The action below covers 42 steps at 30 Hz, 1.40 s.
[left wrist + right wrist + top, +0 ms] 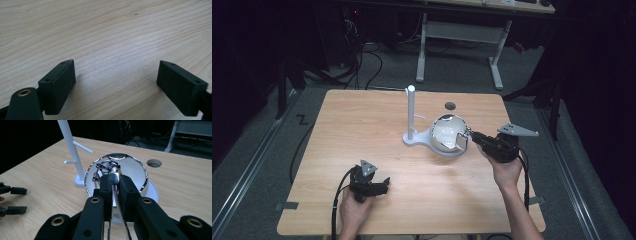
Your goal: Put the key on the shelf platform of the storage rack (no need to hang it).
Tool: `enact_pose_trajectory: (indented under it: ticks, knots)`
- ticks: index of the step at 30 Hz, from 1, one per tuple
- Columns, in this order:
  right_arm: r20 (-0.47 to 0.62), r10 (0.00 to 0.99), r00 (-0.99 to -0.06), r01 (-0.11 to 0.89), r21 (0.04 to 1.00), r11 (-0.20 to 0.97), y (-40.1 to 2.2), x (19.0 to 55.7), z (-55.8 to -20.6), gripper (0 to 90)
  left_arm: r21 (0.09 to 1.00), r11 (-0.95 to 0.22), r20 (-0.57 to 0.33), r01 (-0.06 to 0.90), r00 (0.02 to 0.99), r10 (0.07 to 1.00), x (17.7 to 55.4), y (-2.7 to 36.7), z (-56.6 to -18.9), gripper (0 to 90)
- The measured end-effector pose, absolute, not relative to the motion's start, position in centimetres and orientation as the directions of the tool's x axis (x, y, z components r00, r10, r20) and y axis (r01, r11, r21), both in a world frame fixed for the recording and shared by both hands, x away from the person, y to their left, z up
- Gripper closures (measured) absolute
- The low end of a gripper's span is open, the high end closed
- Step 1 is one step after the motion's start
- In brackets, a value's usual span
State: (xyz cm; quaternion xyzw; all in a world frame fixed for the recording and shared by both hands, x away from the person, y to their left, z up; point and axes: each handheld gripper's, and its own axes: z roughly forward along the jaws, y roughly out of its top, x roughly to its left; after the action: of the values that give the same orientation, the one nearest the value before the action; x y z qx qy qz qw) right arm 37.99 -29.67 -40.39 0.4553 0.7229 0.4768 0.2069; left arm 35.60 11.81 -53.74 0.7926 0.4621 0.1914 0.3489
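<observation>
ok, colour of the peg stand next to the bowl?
White: the peg stand, post, side pegs and base alike. Clearest in the right gripper view, beside the shiny metal bowl.

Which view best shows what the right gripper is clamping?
The right gripper view: the right gripper is shut on a flat metal tag with a chain, above the shiny bowl. The high view shows the tag small. The left gripper view faces the table.
</observation>
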Motion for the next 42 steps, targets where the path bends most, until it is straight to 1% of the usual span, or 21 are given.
enact_pose_trajectory:
  ticks: [7,13,19,32,42]
  knots:
    - [0.105,0.857,-0.505,0.477,0.861,0.175,-28.2,40.0,-40.6,82.3,0.730,-0.330,-0.019,0.599,0.500,0.866,35.6,11.8,-53.7,15.9]
    - [0.108,0.859,-0.501,0.494,0.850,0.182,-27.7,41.1,-41.4,82.2,0.730,-0.330,-0.019,0.599,0.500,0.866,35.6,11.8,-53.7,15.9]
    - [0.126,0.863,-0.488,0.515,0.840,0.169,-27.4,41.9,-42.0,82.2,0.730,-0.330,-0.019,0.599,0.500,0.866,35.6,11.8,-53.7,15.9]
    - [0.103,0.864,-0.493,0.544,0.812,0.214,-25.7,43.8,-43.0,82.2,0.730,-0.330,-0.019,0.599,0.500,0.866,35.6,11.8,-53.7,15.8]
    - [0.114,0.869,-0.481,0.571,0.793,0.212,-25.2,44.9,-44.0,82.2,0.730,-0.330,-0.019,0.598,0.500,0.866,35.6,11.8,-53.7,15.9]
